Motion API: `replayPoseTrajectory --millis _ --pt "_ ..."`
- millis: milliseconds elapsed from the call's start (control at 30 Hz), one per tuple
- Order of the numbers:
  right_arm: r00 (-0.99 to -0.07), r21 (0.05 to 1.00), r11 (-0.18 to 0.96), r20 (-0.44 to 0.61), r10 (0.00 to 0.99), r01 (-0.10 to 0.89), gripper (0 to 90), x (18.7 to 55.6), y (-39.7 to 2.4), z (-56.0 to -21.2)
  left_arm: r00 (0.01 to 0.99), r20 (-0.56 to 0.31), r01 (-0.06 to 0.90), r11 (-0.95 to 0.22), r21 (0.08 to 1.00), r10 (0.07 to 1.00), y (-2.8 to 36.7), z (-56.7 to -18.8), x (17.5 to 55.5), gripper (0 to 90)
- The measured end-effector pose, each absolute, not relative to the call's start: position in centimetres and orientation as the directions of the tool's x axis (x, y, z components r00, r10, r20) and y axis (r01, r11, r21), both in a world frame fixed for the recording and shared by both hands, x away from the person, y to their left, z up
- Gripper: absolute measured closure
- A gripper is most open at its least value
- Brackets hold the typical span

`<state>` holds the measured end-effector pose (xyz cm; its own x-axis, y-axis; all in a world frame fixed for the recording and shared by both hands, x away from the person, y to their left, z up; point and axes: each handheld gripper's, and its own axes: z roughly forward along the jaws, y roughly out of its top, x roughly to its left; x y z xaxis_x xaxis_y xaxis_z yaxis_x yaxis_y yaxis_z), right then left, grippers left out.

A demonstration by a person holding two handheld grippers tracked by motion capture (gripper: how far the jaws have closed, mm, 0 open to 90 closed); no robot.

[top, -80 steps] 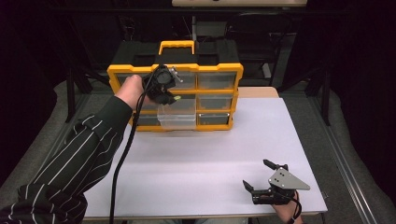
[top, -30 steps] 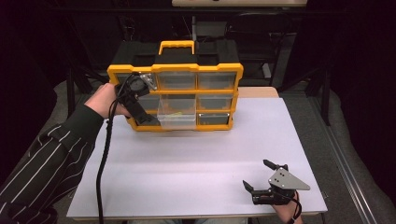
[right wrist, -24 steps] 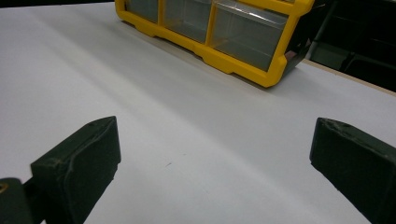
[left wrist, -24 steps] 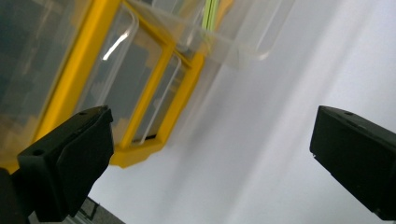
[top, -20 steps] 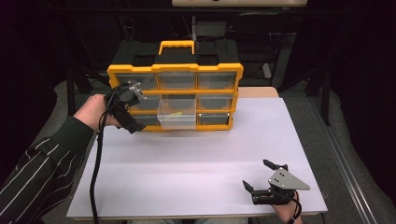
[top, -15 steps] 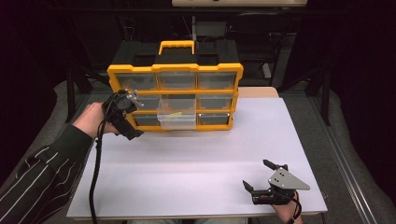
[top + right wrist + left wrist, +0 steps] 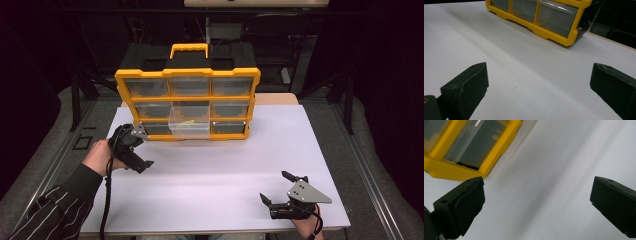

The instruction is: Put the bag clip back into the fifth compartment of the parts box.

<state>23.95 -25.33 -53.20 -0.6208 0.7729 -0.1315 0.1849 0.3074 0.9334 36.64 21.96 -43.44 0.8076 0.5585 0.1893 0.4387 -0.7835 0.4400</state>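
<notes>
A yellow organizer [image 7: 187, 98] with clear drawers stands upright at the back of the white table [image 7: 220, 165]. Its lower middle drawer [image 7: 189, 128] is pulled partly out, with something small and yellow inside. My left gripper [image 7: 140, 156] hovers over the table's left side, in front of the organizer's lower left corner, open and holding nothing. In the left gripper view the jaws [image 7: 537, 195] stand wide apart, with the organizer's corner [image 7: 469, 147] at upper left. My right gripper [image 7: 273, 186] rests open near the front right edge. In the right gripper view [image 7: 539, 80] the organizer [image 7: 541, 17] lies far ahead.
A black case [image 7: 150, 57] sits behind the organizer. A cable [image 7: 106, 200] trails from the left gripper along the striped sleeve [image 7: 50, 215]. Dark frame rails run along both sides of the table.
My left gripper drew back from the organizer's drawers and came down and left over the table. The pulled-out drawer stays as it was. The right gripper has not moved.
</notes>
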Motion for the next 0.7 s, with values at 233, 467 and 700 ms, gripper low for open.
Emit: replayPoseTrajectory --millis 233,467,700 --pt "-0.622 0.932 0.309 -0.13 0.772 0.19 1.3 24.0 -25.3 -53.2 0.76 0.153 0.474 -0.7 0.534 0.632 23.0 -46.1 34.8 0.0" --pt "-0.622 0.931 0.311 -0.13 0.772 0.192 1.3 23.9 -25.3 -53.2 0.724 0.127 0.483 -0.63 0.608 0.678 23.5 -48.0 33.2 0.0" --pt "-0.623 0.931 0.313 -0.134 0.771 0.188 1.3 23.9 -25.3 -53.2 0.68 0.099 0.481 -0.545 0.687 0.726 24.0 -49.9 31.4 0.0"
